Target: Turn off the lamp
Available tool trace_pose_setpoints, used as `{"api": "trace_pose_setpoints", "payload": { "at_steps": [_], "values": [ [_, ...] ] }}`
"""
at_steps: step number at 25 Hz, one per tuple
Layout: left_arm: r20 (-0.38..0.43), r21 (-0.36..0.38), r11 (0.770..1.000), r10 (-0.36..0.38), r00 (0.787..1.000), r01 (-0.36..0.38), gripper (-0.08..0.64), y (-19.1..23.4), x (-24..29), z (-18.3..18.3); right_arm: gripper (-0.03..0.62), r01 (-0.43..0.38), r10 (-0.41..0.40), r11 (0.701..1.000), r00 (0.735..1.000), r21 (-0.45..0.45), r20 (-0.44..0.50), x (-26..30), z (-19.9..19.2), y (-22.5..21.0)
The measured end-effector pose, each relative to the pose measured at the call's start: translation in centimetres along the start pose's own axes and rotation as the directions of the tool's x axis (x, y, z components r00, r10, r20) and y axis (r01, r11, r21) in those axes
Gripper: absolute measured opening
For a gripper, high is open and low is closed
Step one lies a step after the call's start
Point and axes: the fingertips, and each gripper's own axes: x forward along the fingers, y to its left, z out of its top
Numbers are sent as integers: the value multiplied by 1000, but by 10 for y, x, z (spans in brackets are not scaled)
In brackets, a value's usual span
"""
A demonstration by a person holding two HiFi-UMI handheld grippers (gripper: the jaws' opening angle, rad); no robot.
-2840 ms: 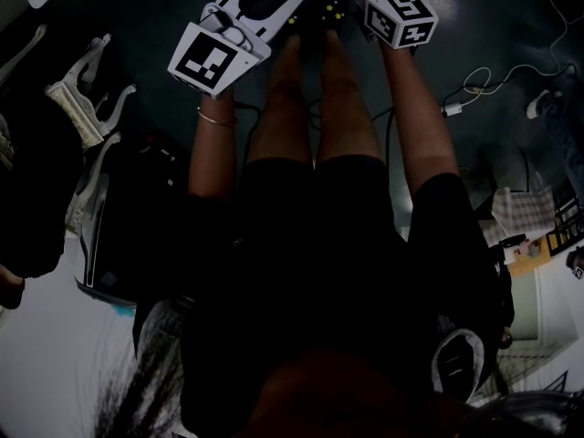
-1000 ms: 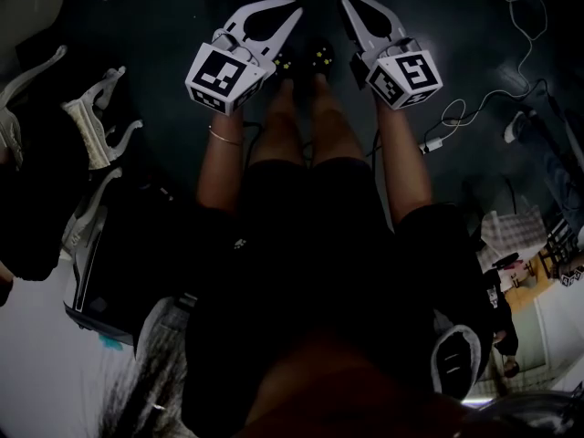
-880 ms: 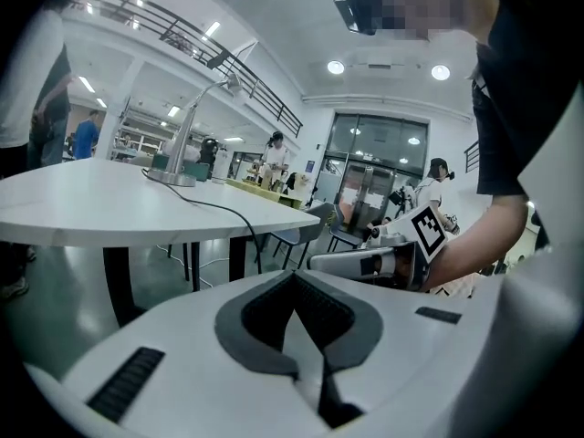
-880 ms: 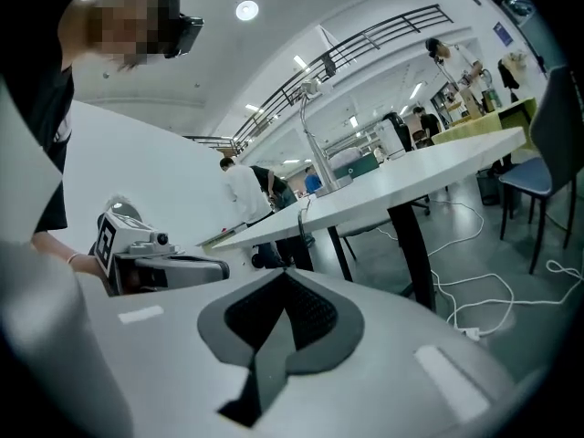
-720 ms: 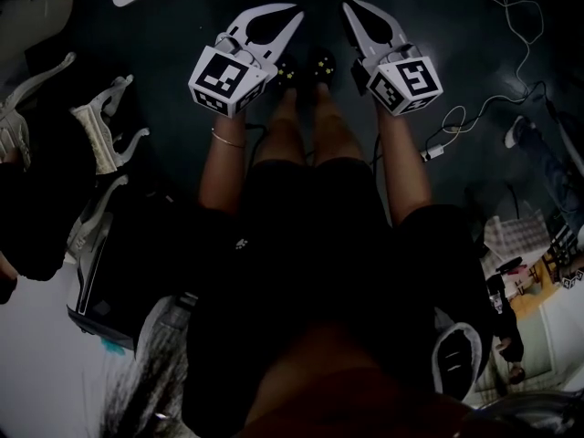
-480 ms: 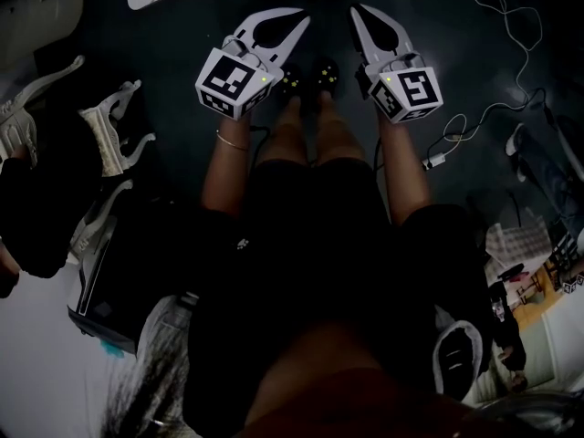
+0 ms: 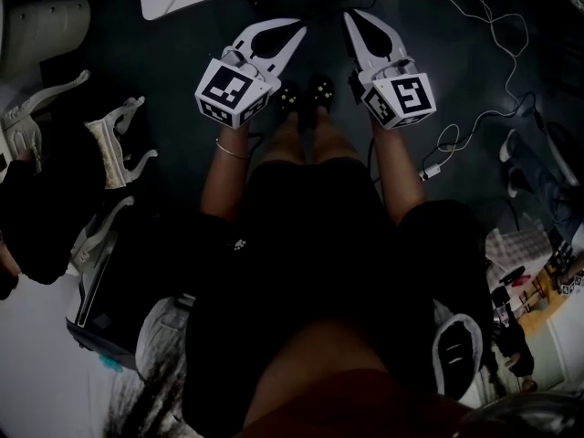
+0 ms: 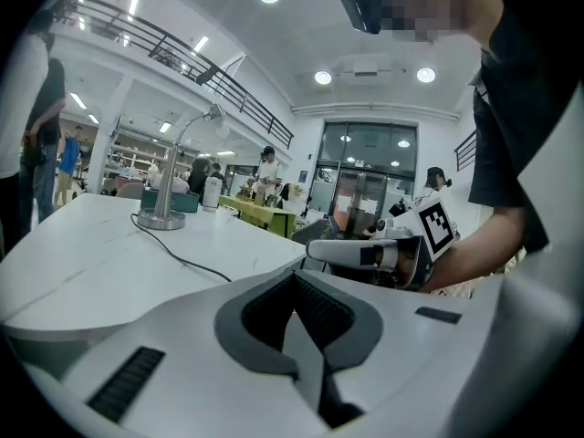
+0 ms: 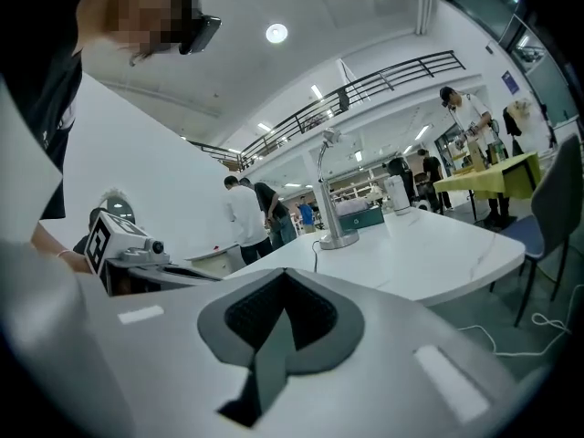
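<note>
White table with a lamp and dark cable

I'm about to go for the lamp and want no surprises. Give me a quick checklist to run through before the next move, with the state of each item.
1. Target found: ok. The lamp stands on the white table and shows in both gripper views.
2. Is the left gripper free: ok. Its fingers are together with nothing between them.
3. Is the right gripper free: ok. Its fingers are together with nothing between them.
4. Target within reach: not ok. It stands far across the table, apart from both grippers.
5. The switch located: cannot tell, too small to make out.
6. Lit or already off: cannot tell.
</note>
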Motion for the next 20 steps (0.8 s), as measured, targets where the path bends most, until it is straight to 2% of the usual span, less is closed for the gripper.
{"api": "trace_pose_setpoints", "payload": {
  "at_steps": [14, 20],
  "values": [
    [54, 43, 999, 10, 999, -12, 6, -21, -15, 44, 0, -9, 11, 999, 998, -33, 59, -20, 47, 24],
    [73, 84, 996, 8, 997, -14, 6, -29, -16, 65, 0, -24, 28, 999, 996, -42, 83, -28, 64, 33]
  ]
}}
